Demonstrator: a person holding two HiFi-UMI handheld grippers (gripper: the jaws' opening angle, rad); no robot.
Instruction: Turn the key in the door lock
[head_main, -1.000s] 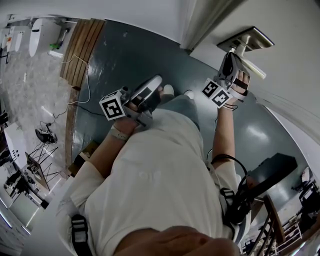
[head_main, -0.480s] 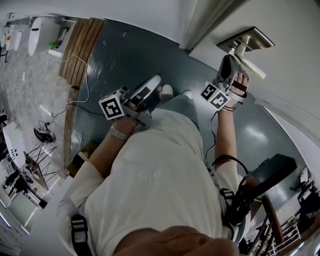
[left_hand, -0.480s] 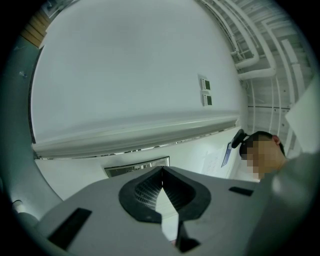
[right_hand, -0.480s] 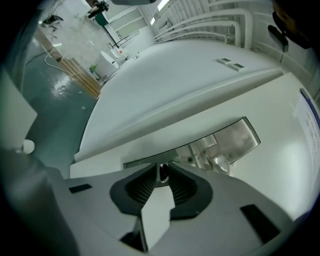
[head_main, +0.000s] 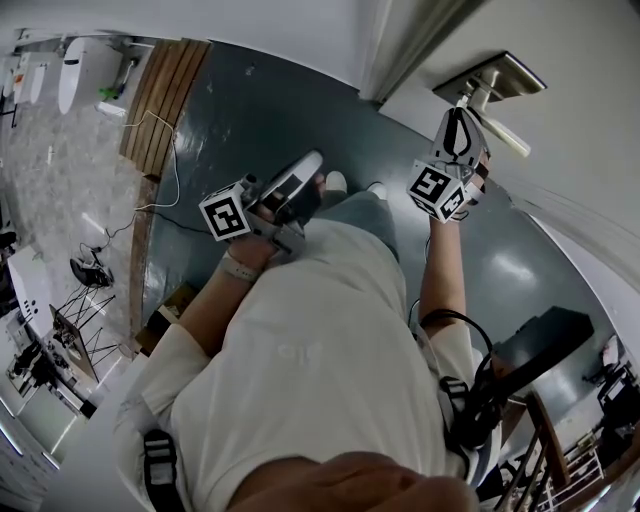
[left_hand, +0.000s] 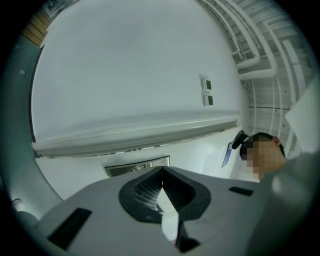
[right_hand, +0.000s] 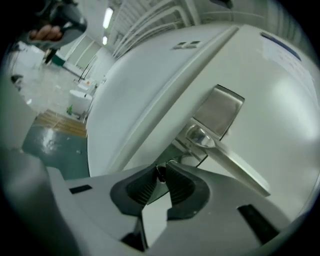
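When held up against a moment ago, door (head_main: 570, 60): no change; big and white, all along the right side of the head view.
Right arm (head_main: 437, 262): stretched out toward the lock, nearly straight, wrist twisted over.
Door handle (right_hand: 237, 169): long silver bar sticking out from the door, just beside the right gripper; not moved.
Lock plate (right_hand: 220, 111): silver, flat on the door, same place as before.
Right gripper (right_hand: 161, 176): rolled round since a moment ago, with tips kept in the same spot under the handle; squeezed nearly shut on the key.
Left gripper (left_hand: 161, 174): pressed together with nothing inside; held low by the waist, well apart from the door; not moved, no job right now.
Marker cube (head_main: 437, 189): turned along with the right gripper, now showing a new side to the head view.
Key (right_hand: 160, 173): tiny and dark, pinched between the right gripper's tips, right at the lock plate below the handle; keyhole hidden behind the tips; most likely being twisted in the lock now, going by the roll of the gripper; how far round, cannot tell.
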